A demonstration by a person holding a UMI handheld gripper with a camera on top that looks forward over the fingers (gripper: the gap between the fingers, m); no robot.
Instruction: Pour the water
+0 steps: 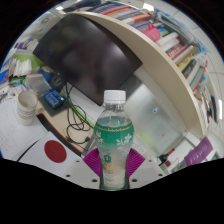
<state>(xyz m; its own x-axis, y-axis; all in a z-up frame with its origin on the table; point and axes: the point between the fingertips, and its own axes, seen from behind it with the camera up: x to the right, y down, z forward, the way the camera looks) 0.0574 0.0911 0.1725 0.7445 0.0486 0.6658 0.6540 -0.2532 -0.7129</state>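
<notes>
Between jaws: clear plastic water bottle, green label, white cap (113, 140), upright, magenta pads (93, 162) flanking; grip contact unclear. Cap on, pouring not begun. White cup (25, 103) on tabletop (150, 100) beyond.

A pale, glossy worktop (150, 105) runs ahead and to one side, its far edge curving along a bookshelf (180, 45) packed with upright books. A large dark monitor (85, 55) stands on the worktop. Beside it black cables (75, 120) trail over the surface towards a small blue box (52, 98). A white mug (26, 105) sits just beyond that box. Nearer lies a white sheet bearing a red disc (55, 152). A clear plastic bottle (114, 140) with a white cap and green label stands upright nearest, though its base is hidden, so contact with the worktop cannot be told.
</notes>
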